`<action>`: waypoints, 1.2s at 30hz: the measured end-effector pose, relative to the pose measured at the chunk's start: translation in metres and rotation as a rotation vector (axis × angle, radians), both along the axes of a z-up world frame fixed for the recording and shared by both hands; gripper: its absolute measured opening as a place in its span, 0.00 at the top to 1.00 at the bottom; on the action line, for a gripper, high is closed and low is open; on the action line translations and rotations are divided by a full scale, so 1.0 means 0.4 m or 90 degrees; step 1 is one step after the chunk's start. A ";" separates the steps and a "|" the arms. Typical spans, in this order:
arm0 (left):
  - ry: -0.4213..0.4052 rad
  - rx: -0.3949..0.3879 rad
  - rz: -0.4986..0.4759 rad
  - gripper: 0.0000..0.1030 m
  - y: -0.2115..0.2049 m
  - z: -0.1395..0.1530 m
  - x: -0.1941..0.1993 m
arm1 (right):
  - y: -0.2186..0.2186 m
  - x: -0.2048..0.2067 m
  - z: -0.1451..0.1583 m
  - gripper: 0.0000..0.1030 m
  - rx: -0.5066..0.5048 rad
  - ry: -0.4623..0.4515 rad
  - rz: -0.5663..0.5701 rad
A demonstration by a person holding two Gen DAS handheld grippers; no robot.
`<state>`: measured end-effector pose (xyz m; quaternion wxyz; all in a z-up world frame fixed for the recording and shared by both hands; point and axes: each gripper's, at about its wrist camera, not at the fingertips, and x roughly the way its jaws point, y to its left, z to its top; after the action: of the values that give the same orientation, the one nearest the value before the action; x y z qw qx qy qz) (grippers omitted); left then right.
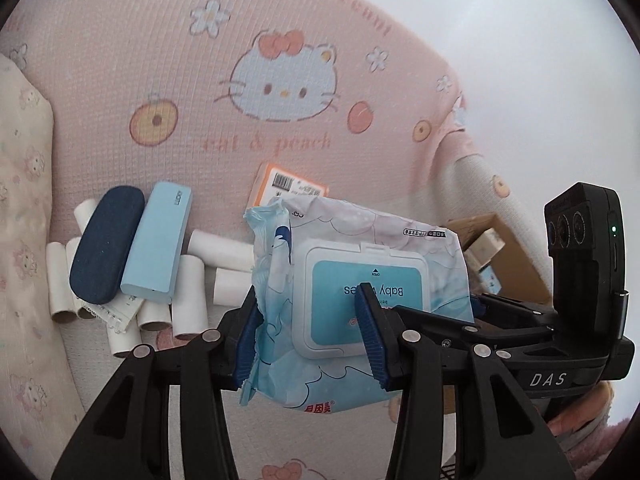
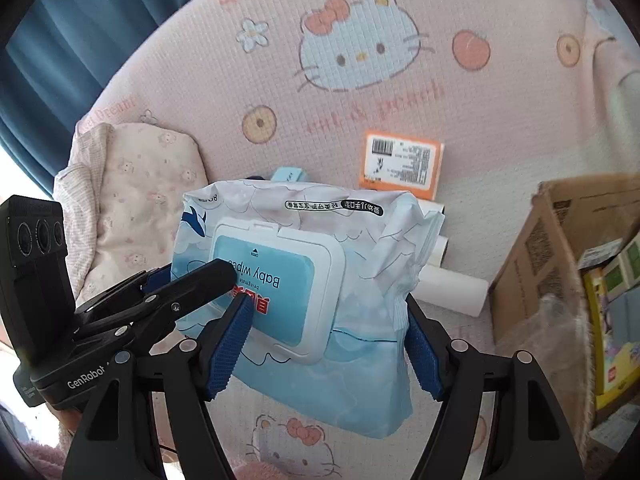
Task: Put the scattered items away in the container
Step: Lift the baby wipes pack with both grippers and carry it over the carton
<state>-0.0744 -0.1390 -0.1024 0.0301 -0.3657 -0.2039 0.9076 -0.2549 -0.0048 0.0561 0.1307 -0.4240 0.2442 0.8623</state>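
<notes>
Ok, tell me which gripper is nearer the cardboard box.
Right. The right gripper grips the wipes pack at its end toward the cardboard box; the left gripper grips the far end.

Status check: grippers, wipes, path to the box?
Left gripper and right gripper shut on baby wipes pack, lifted. Cardboard box rightward. Paper tubes between.

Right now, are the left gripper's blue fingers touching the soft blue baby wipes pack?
Touching. The left wrist view shows both fingers pressed against the baby wipes pack, pinching one end.
</notes>
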 end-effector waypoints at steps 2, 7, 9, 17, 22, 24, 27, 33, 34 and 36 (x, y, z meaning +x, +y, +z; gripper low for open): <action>0.012 0.002 0.005 0.52 0.011 0.026 0.023 | -0.016 0.022 0.034 0.31 0.013 0.007 -0.006; 0.046 -0.011 0.016 0.52 0.045 0.091 0.076 | -0.049 0.064 0.101 0.31 0.032 0.032 -0.012; 0.054 -0.010 0.013 0.52 0.060 0.114 0.084 | -0.056 0.084 0.126 0.31 0.045 0.040 -0.011; 0.084 -0.032 -0.005 0.52 0.147 0.201 0.084 | -0.029 0.177 0.209 0.30 0.063 0.073 -0.047; 0.100 -0.045 -0.022 0.52 0.208 0.244 0.067 | -0.007 0.234 0.249 0.30 0.077 0.096 -0.075; 0.098 -0.042 -0.030 0.52 0.231 0.251 0.047 | 0.012 0.255 0.256 0.30 0.078 0.098 -0.090; 0.091 -0.028 -0.038 0.53 0.261 0.253 0.014 | 0.048 0.287 0.259 0.30 0.073 0.100 -0.120; 0.086 -0.016 -0.079 0.53 0.339 0.235 -0.064 | 0.127 0.356 0.268 0.30 0.085 0.085 -0.166; 0.084 -0.013 -0.086 0.53 0.351 0.231 -0.077 | 0.142 0.366 0.270 0.30 0.086 0.079 -0.175; 0.078 -0.008 -0.099 0.53 0.378 0.223 -0.108 | 0.182 0.390 0.271 0.30 0.082 0.071 -0.190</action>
<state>-0.1175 0.0123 -0.0132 0.1104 -0.3242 -0.1670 0.9246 -0.0989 0.0679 0.1643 0.2707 -0.3254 0.2558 0.8691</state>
